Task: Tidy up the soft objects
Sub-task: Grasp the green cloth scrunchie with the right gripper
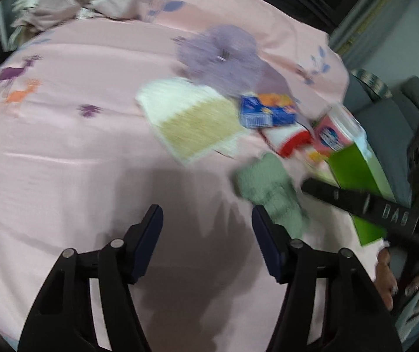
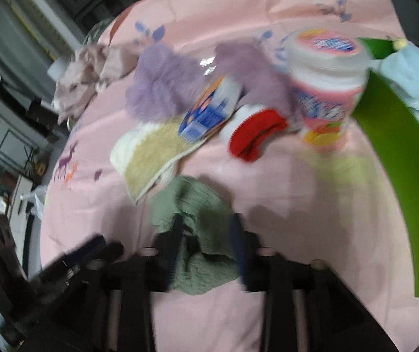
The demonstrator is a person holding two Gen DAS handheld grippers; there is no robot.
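On the pink printed bedsheet (image 2: 282, 193), the right gripper (image 2: 206, 243), half-open, is straddling but not visibly pinching the crumpled sage-green knitted cloth (image 2: 200, 205), seemingly mid-sort, needing a firm closing next, while the left gripper (image 1: 208, 234) is hanging half-open and empty.

A bed covered by a pink sheet (image 1: 63, 152) printed with deer and leaves carries everything. On it lie a cream and yellow towel (image 1: 192, 123), a green cloth (image 2: 197, 234), a purple mesh sponge (image 1: 221, 55), a red and white sock (image 2: 253, 135), a blue box (image 1: 268, 111), a pink tub (image 2: 326, 88), a green bin (image 2: 403, 158) and crumpled fabric (image 1: 71, 0) at the far end.
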